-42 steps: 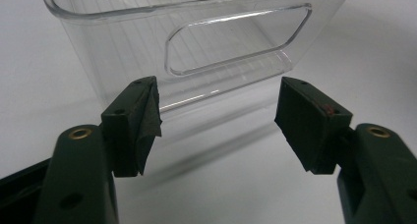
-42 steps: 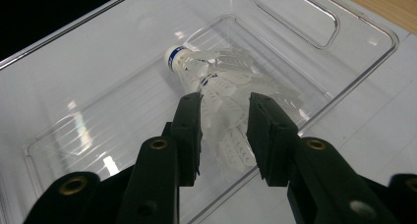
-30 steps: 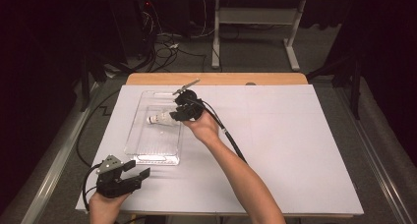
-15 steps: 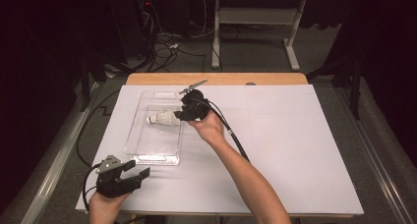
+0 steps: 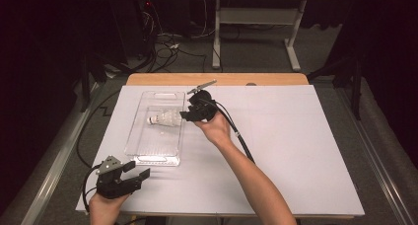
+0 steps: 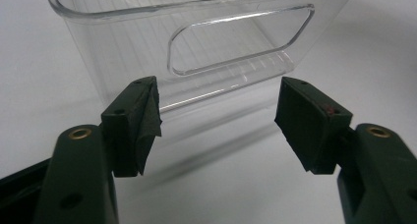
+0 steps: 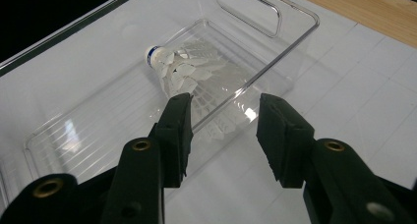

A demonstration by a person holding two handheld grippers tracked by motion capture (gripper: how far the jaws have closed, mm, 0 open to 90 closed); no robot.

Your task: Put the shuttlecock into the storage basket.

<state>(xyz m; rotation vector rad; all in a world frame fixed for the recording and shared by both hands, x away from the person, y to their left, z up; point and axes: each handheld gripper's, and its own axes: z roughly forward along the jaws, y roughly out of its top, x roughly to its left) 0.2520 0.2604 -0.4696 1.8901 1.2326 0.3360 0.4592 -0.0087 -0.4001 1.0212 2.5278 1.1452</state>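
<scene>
A white shuttlecock (image 5: 165,119) lies on its side in a clear plastic bin (image 5: 148,153) at the table's left, its cork pointing left. My right gripper (image 5: 186,115) hovers at the bin's right wall, just right of the feathers. In the right gripper view the shuttlecock (image 7: 183,70) lies beyond the right gripper (image 7: 223,131), whose jaws have just been opening and stand open with nothing between them. My left gripper (image 5: 138,174) rests open near the front left corner. In the left gripper view the left gripper (image 6: 216,121) faces the bin's near end wall (image 6: 236,42).
White paper (image 5: 296,151) covers the table, and a wooden strip (image 5: 246,79) shows along its far edge. The right gripper's cable (image 5: 241,136) trails over the paper beside the forearm. Cables and a desk frame (image 5: 296,52) are on the floor beyond.
The right gripper has drawn back a little to the right, away from the shuttlecock, which stays lying in the bin. The left gripper has not moved.
</scene>
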